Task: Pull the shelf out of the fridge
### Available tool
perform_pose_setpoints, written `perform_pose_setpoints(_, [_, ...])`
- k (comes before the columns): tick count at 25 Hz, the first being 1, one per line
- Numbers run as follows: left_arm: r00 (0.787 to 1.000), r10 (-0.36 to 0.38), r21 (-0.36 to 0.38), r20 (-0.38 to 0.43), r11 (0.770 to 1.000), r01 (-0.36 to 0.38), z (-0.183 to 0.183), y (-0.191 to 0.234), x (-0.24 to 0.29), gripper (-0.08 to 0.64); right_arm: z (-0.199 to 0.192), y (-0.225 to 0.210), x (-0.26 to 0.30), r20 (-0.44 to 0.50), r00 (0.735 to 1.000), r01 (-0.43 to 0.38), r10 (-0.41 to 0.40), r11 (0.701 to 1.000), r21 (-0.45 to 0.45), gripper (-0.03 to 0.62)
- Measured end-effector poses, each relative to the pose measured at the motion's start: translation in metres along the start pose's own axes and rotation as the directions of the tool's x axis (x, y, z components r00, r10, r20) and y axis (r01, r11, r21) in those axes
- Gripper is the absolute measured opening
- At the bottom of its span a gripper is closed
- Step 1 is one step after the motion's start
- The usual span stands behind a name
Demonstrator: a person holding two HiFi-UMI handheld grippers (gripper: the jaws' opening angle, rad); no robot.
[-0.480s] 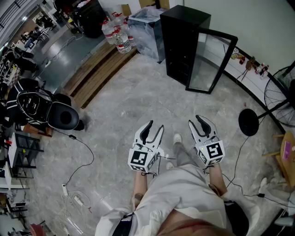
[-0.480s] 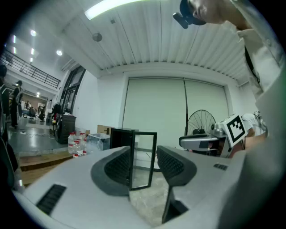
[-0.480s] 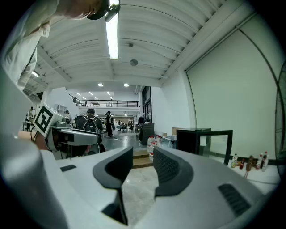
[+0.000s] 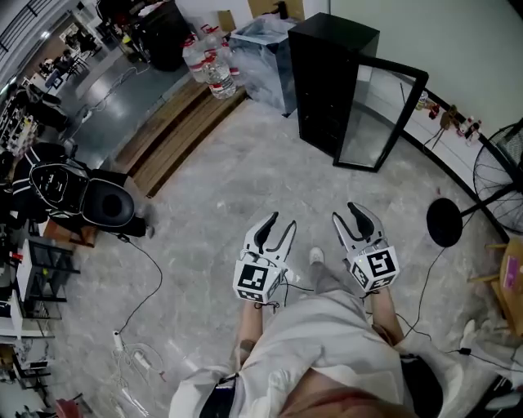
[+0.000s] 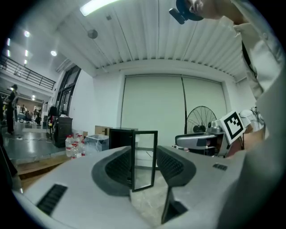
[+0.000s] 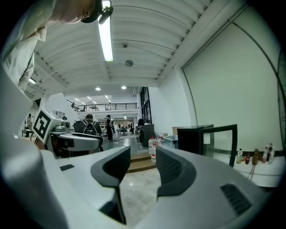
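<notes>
Left gripper (image 4: 280,222) and right gripper (image 4: 346,214) hang side by side near the person's body, each with jaws slightly apart, empty and touching nothing. Far across the floor (image 4: 229,180) stands the black fridge (image 4: 331,73), glass door (image 4: 384,122) swung open on its right. Its shelf cannot be made out.

Fridge (image 4: 327,73): one, with one glass door (image 4: 380,122). Shelves inside: too dark to count. Grippers: two, left gripper (image 4: 280,222) and right gripper (image 4: 345,214). Standing fan (image 4: 500,159): one. Clear plastic bin (image 4: 265,45): one. Cardboard boxes (image 4: 223,16): two. Water bottles (image 4: 208,65): a cluster, too bunched to count. Small bottles (image 4: 445,114) along the wall: several, too small to count. Power strip (image 4: 137,357): one
</notes>
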State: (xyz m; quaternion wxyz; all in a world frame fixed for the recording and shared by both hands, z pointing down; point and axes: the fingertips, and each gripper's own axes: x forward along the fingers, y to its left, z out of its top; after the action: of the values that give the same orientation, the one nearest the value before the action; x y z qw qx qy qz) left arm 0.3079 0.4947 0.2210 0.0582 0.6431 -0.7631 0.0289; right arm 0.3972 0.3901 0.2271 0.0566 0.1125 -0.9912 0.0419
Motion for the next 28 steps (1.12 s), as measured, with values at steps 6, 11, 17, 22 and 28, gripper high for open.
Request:
perform_pose_setpoints(6, [1.000, 0.001, 0.020, -0.005, 1.000, -0.001, 0.005, 0.029, 0.055, 0.176, 0.000, -0.036, 0.050, -0.013, 1.000, -0.018, 0.018, 1.000, 0.000, 0.177])
perform_pose_setpoints(11, [1.000, 0.015, 0.025, -0.015, 1.000, -0.014, 0.013, 0.054, 0.099, 0.173, 0.007, -0.069, 0.087, -0.029, 0.999, -0.030, 0.030, 1.000, -0.001, 0.178])
perform_pose_setpoints(17, [0.998, 0.043, 0.017, -0.038, 0.999, -0.042, 0.016, 0.079, 0.155, 0.167, 0.011, -0.116, 0.130, -0.044, 0.998, -0.045, 0.046, 0.999, 0.012, 0.178])
perform_pose_setpoints(22, [0.997, 0.060, 0.022, -0.045, 0.998, -0.059, 0.023, 0.090, 0.190, 0.164, 0.016, -0.149, 0.157, -0.047, 0.997, -0.061, 0.062, 0.998, 0.029, 0.178])
perform_pose_setpoints(28, [0.995, 0.089, 0.023, -0.051, 0.996, -0.088, 0.027, 0.100, 0.214, 0.161, 0.021, -0.170, 0.180, -0.044, 0.995, -0.087, 0.089, 0.995, 0.042, 0.178])
